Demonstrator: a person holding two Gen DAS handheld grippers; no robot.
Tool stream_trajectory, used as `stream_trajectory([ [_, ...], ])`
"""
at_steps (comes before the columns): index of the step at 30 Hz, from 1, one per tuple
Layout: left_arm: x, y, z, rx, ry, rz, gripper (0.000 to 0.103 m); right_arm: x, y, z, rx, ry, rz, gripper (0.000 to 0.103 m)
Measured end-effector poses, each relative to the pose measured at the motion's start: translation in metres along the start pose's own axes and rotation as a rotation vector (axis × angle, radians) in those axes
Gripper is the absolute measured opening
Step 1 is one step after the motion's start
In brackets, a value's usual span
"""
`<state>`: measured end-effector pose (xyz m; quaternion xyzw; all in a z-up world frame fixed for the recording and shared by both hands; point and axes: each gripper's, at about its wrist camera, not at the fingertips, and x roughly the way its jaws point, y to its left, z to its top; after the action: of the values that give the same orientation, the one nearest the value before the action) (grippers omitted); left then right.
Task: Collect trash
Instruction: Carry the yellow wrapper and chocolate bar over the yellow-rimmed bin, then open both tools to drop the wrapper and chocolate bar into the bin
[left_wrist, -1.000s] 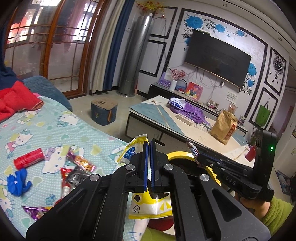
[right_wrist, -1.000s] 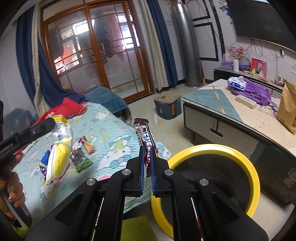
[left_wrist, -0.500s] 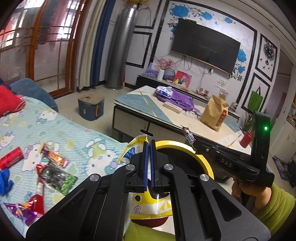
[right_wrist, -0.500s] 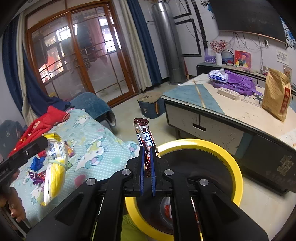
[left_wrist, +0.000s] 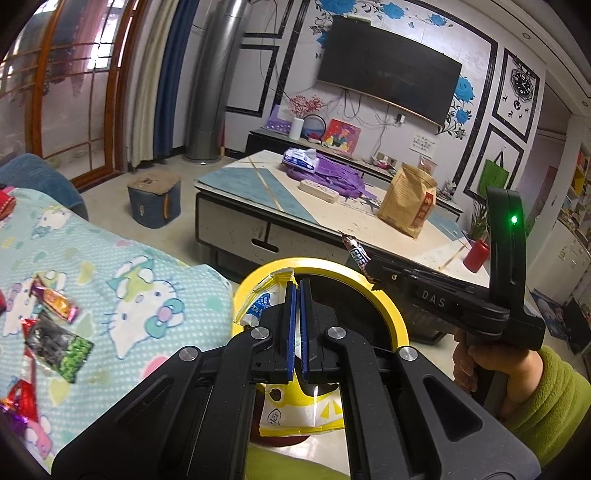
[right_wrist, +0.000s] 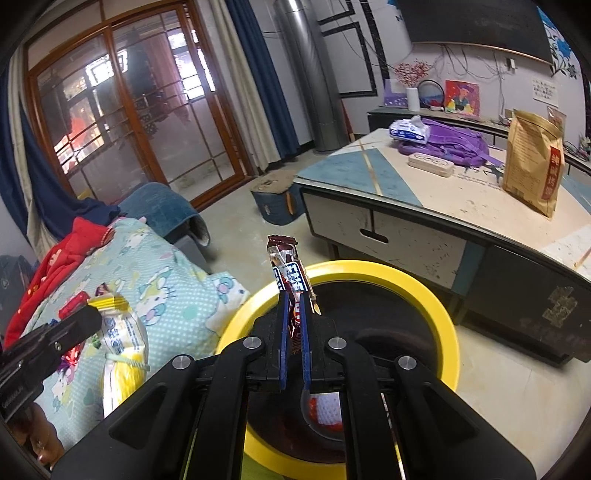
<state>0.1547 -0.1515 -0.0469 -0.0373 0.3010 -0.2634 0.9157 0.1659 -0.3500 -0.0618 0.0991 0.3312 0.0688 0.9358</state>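
Observation:
My left gripper (left_wrist: 294, 291) is shut on a yellow and white snack bag (left_wrist: 295, 413), seen hanging from its tip in the right wrist view (right_wrist: 118, 354). My right gripper (right_wrist: 294, 299) is shut on a brown chocolate bar wrapper (right_wrist: 290, 269), which also shows in the left wrist view (left_wrist: 356, 253). Both grippers hover over the yellow-rimmed trash bin (right_wrist: 436, 310), also in the left wrist view (left_wrist: 388, 310). Red and white trash (right_wrist: 325, 410) lies at the bin's bottom.
Several snack wrappers (left_wrist: 55, 332) lie on the Hello Kitty blanket (left_wrist: 140, 273) to the left. A low coffee table (right_wrist: 424, 206) with a brown paper bag (right_wrist: 532, 170) and purple backpack (right_wrist: 447, 147) stands behind the bin. A blue stool (left_wrist: 155, 199) is on the floor.
Both grippers have moved right, from over the blanket toward the bin, and now hold their wrappers above its opening. Both stay shut.

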Motion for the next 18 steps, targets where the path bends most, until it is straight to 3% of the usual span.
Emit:
stream_trajectory([
  [18, 0.047, -0.024, -0.015, 0.064, 0.084, -0.058, 0.0, 0.013, -0.038, -0.006, 0.072, 0.075, -0.021, 0.006],
])
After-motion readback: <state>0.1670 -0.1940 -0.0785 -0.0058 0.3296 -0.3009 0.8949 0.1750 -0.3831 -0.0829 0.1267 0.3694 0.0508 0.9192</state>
